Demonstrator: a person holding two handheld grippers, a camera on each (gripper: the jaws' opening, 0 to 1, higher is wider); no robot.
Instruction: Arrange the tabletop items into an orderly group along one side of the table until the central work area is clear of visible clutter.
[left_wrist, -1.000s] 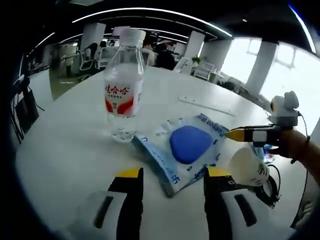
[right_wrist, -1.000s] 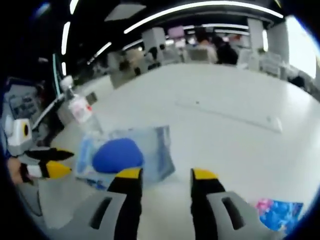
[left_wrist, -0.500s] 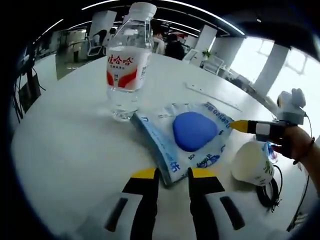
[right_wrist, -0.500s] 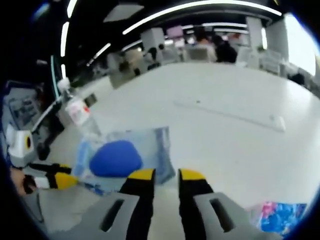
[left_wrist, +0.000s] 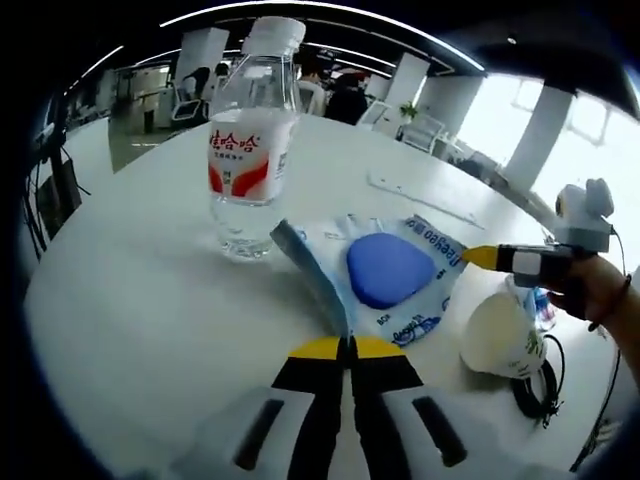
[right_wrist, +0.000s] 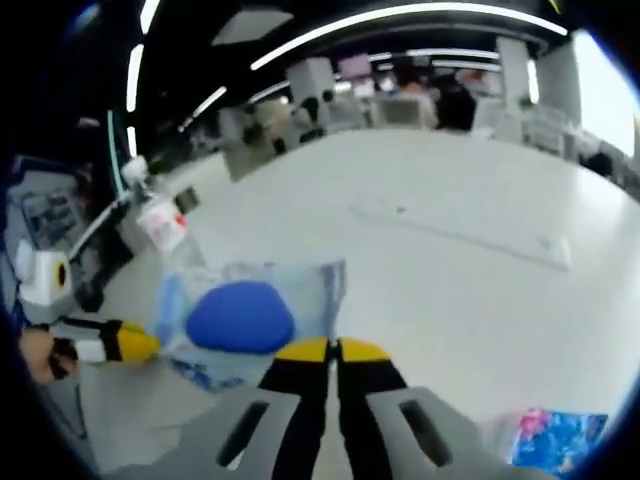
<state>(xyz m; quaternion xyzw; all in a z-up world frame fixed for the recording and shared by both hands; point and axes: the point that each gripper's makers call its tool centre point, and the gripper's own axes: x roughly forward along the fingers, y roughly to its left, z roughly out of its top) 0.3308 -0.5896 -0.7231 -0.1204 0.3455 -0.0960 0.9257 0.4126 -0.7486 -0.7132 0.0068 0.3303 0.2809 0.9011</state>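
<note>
Blue pad sealed in a clear packet (left_wrist: 385, 275) lies on the white worktop (left_wrist: 130, 300) just beside the water bottle (left_wrist: 250, 150), both grippers' fingers, left (left_wrist: 347, 346) and right (right_wrist: 331, 349), clamped together on packet edges, paper cup (left_wrist: 500, 335) nearby.

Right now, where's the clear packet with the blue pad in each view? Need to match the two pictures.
Left gripper view: the packet lies at centre, just beyond the claw tips, right of the water bottle.
Right gripper view: the packet sits left of centre, beyond the claw tips, with the bottle up and left of it.
Shared landmark: the water bottle with the red and white label.
</note>
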